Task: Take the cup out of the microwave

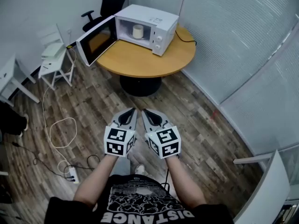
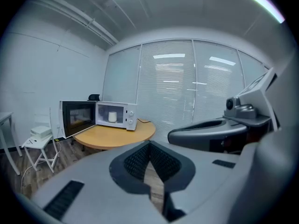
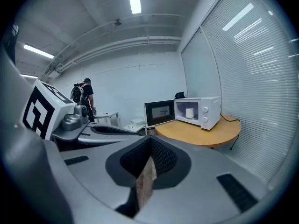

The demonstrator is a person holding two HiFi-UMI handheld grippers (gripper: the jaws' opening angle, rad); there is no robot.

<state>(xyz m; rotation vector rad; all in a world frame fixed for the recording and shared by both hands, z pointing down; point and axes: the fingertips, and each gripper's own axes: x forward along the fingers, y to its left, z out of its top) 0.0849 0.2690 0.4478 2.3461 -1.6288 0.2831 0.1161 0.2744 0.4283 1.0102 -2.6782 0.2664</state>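
Note:
A white microwave (image 1: pixel 148 28) stands on a round wooden table (image 1: pixel 140 59) with its door (image 1: pixel 96 41) swung open to the left. A pale cup (image 1: pixel 138 31) stands upright inside it. Both grippers hang side by side over the wooden floor, well short of the table. My left gripper (image 1: pixel 132 110) is shut and holds nothing. Beside it my right gripper (image 1: pixel 144 111) is also shut and holds nothing. The left gripper view shows the cup (image 2: pixel 112 117) far ahead beyond the closed jaw tips (image 2: pixel 149 146). In the right gripper view the cup (image 3: pixel 189 113) is likewise distant past the closed tips (image 3: pixel 149 141).
A black office chair (image 1: pixel 111 3) stands behind the table. At the left are a white folding stool (image 1: pixel 53 55) and a white desk (image 1: pixel 9 76). Cables and a power strip (image 1: pixel 71 173) lie on the floor. Blinds (image 1: pixel 243 41) line the right side. A person (image 3: pixel 87 95) stands far off.

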